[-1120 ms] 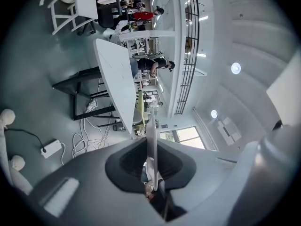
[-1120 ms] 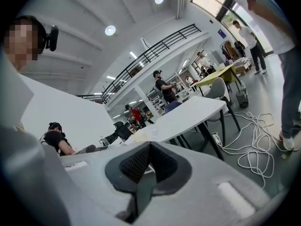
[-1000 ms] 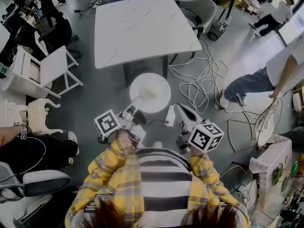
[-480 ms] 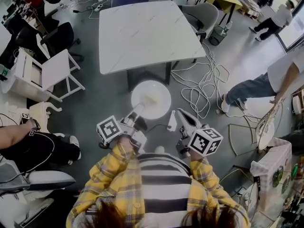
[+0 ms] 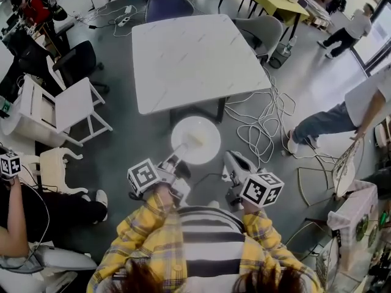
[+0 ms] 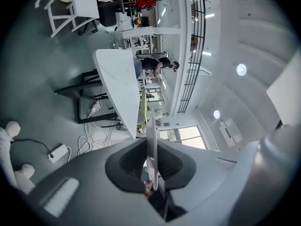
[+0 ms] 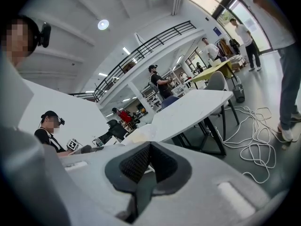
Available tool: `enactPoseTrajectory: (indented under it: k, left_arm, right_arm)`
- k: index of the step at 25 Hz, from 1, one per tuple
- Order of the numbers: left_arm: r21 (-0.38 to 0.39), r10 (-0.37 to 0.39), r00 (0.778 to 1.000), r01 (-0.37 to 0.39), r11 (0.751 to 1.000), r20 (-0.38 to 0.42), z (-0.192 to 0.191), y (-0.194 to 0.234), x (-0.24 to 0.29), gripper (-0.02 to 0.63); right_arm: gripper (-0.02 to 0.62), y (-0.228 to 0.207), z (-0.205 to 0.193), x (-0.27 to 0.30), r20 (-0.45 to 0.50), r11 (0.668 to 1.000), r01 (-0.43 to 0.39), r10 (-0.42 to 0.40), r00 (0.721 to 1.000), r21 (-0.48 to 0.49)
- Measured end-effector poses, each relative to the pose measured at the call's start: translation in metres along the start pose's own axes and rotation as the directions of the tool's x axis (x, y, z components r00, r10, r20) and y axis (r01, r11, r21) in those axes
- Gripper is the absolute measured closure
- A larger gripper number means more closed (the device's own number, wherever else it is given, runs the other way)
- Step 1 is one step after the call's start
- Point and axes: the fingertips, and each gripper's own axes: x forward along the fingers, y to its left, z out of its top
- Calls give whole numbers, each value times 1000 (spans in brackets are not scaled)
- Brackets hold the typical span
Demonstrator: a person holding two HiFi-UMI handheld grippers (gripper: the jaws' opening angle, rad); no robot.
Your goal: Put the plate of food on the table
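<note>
Left claw point(image 6: 151, 147) clamped on the rim of a round white plate point(image 5: 206, 148), seen edge-on there. Food point(image 5: 194, 138) is only a pale lump, hard to make out. Right claw point(image 7: 149, 147) closed, empty, near the plate. Plate in the air over grey floor point(image 5: 128, 133), short of the white marbled table point(image 5: 195, 60).

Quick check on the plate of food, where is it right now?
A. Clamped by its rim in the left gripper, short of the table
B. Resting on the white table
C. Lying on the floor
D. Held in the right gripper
A: the left gripper is shut on the rim of the plate, which hangs above the floor short of the table; the right gripper holds nothing.
</note>
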Motion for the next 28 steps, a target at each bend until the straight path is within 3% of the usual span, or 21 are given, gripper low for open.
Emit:
enactPoseTrajectory:
  k: [15,28]
  left_arm:
    - [25,-16,998,17,1000,-54,85,8,1,594]
    - [-15,-12,999,11,1000,-34,101,9,21,594]
  right_arm:
    - [597,33,4,77,53,999,43,-42,998,-22]
    - [598,25,25,103,20,998,42,-41,999,-39]
